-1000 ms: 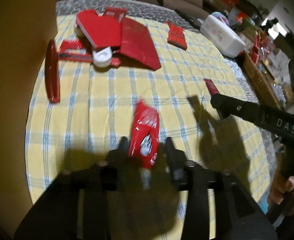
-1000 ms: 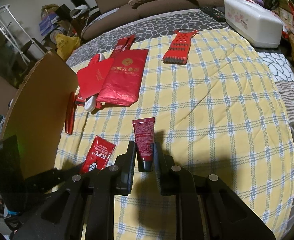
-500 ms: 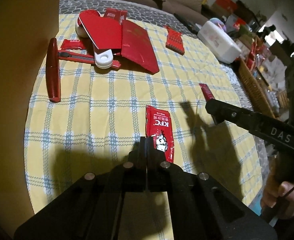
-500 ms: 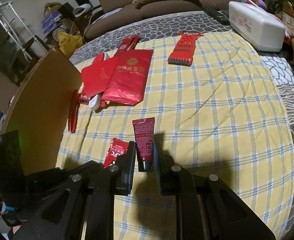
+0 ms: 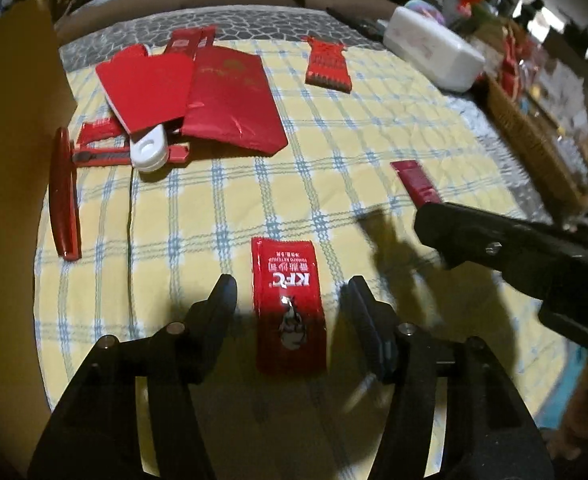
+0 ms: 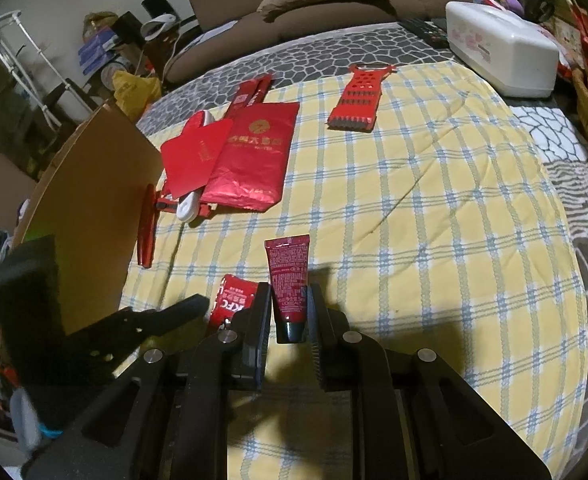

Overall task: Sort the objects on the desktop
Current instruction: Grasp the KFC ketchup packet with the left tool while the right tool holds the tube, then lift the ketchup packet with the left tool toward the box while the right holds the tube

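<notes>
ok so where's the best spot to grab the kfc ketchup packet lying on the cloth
The KFC ketchup packet lies flat, long axis toward the left tool, whose jaws are opening either side of it. Probably best to come down from above and pinch across its narrow width, near the crimped end, since a flat sachet offers only thin edges.

A red KFC ketchup sachet is laid flat on the checked cloth between the opening left jaws, touched by neither, its printed face up and its long axis running away from them. A dark red cosmetic tube with a black cap is clamped between the right jaws near its cap end, its crimped end pointed forward, away from them.
</notes>
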`<action>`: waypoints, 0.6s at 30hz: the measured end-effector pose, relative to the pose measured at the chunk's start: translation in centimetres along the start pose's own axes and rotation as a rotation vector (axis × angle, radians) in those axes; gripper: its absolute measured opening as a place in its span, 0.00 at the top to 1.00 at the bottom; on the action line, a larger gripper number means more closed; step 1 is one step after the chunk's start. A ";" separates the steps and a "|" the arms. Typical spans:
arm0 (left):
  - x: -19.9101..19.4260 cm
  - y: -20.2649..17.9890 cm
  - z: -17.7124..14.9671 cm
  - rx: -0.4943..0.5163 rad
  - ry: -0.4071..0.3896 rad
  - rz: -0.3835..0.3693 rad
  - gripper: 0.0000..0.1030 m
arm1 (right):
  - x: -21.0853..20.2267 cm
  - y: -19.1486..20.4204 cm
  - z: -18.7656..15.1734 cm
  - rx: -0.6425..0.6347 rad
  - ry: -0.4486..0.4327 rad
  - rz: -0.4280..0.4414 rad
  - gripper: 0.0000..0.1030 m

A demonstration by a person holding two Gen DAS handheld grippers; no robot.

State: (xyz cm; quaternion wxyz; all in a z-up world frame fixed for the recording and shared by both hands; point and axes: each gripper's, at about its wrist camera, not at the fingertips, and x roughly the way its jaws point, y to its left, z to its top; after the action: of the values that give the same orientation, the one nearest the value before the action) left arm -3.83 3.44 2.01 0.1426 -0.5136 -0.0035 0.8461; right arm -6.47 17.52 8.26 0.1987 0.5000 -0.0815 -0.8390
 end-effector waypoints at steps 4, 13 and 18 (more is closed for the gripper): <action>0.0 -0.4 -0.3 0.042 -0.033 0.052 0.71 | -0.1 -0.2 0.1 0.000 0.000 0.003 0.84; -2.4 1.8 -0.5 -0.067 -0.036 -0.084 0.75 | -0.9 0.5 0.0 -0.023 -0.016 0.010 0.84; -6.3 2.3 -0.5 -0.079 -0.077 -0.147 0.75 | -2.2 1.7 0.3 -0.038 -0.041 0.018 0.84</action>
State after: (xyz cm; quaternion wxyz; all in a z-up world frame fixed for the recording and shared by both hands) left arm -1.22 -0.42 6.84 0.1836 -0.4845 -0.0803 0.8515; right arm -5.35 16.84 10.80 0.2139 0.4779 -0.0742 -0.8487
